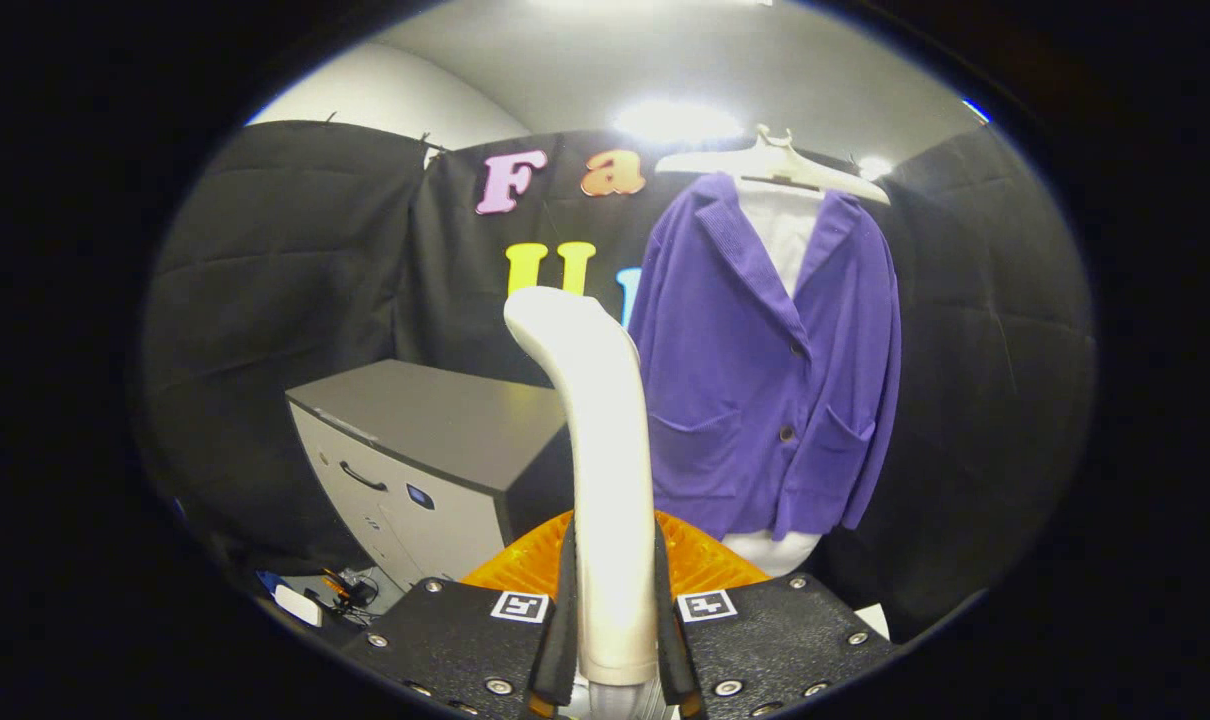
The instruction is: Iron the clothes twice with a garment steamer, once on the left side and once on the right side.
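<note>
A white garment steamer (595,430) stands upright between my fingers, its curved head turned toward the left. My gripper (613,560) is shut on the steamer's handle, with a pad pressed to each side. Beyond and to the right hangs a purple jacket (765,370) over a white shirt (783,235), both on a white hanger (777,160) against the black cloth wall. The steamer's head is well short of the jacket, beside its left sleeve as seen from here.
A grey cabinet (425,450) with a drawer handle stands to the left, beyond the fingers. An orange ribbed thing (700,560) lies just ahead of the fingers, behind the steamer. Small items and cables (325,595) lie on the floor by the cabinet.
</note>
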Demonstrator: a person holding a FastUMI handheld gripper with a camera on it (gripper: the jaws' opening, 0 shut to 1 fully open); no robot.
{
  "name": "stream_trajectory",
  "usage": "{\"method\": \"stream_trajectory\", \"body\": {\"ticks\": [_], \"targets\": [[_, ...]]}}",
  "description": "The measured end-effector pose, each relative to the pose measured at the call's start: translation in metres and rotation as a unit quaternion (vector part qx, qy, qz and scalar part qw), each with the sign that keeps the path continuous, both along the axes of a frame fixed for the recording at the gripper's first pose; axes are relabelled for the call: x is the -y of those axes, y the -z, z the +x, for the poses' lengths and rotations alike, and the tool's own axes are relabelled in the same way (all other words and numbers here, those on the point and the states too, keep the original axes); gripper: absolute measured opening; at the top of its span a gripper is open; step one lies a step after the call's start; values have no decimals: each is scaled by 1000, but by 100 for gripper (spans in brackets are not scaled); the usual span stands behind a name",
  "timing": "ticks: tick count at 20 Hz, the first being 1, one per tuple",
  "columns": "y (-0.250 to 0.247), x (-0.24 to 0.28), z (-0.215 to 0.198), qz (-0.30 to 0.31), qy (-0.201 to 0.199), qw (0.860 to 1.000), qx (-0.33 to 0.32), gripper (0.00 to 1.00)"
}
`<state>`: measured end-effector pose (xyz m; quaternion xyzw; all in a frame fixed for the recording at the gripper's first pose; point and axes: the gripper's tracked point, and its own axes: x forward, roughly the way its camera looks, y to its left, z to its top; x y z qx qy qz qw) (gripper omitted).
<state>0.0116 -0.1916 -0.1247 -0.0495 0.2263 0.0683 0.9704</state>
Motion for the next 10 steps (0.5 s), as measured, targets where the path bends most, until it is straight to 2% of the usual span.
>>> {"method": "stream_trajectory", "body": {"ticks": [5, 10], "targets": [[-27, -18, -7, -20, 12, 999, 43, 32], [-53, -65, -25, -31, 24, 997, 65, 33]]}}
